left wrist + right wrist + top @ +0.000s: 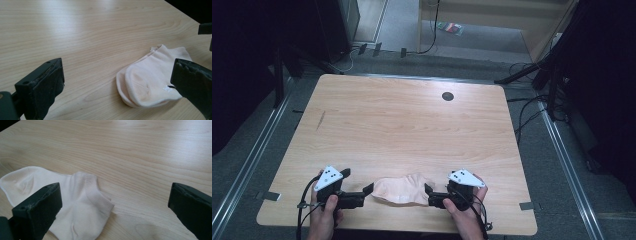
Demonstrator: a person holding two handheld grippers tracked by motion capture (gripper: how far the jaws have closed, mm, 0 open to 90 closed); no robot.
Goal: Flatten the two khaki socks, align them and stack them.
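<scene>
So you've got the pair of socks [399,190] lying flat on the tabletop [412,125], down at about 6 o'clock near your edge, one sock stacked on the other so they line up pretty neatly. In the left gripper view you can see the rounded toe ends overlapping, and in the right gripper view the ribbed cuff end sits just off the near jaw.

Your left hand-held gripper [368,189] is at the 9 o'clock side of the socks and your right hand-held gripper [428,189] at the 3 o'clock side, both pointing inward at them. Both sets of jaws stand wide apart with nothing between the pads, so neither one is holding anything. The tips look very close to the fabric in the high view, but I can't tell if they actually touch.

My read: the stacking and lining-up bit looks done, since the two socks already lie matched. What's left, if you're folding or rolling them into a bundle, is that whole part; no fold is visible yet. The rest of the tabletop just has a small dark grommet [447,96] up at 12 o'clock.
</scene>
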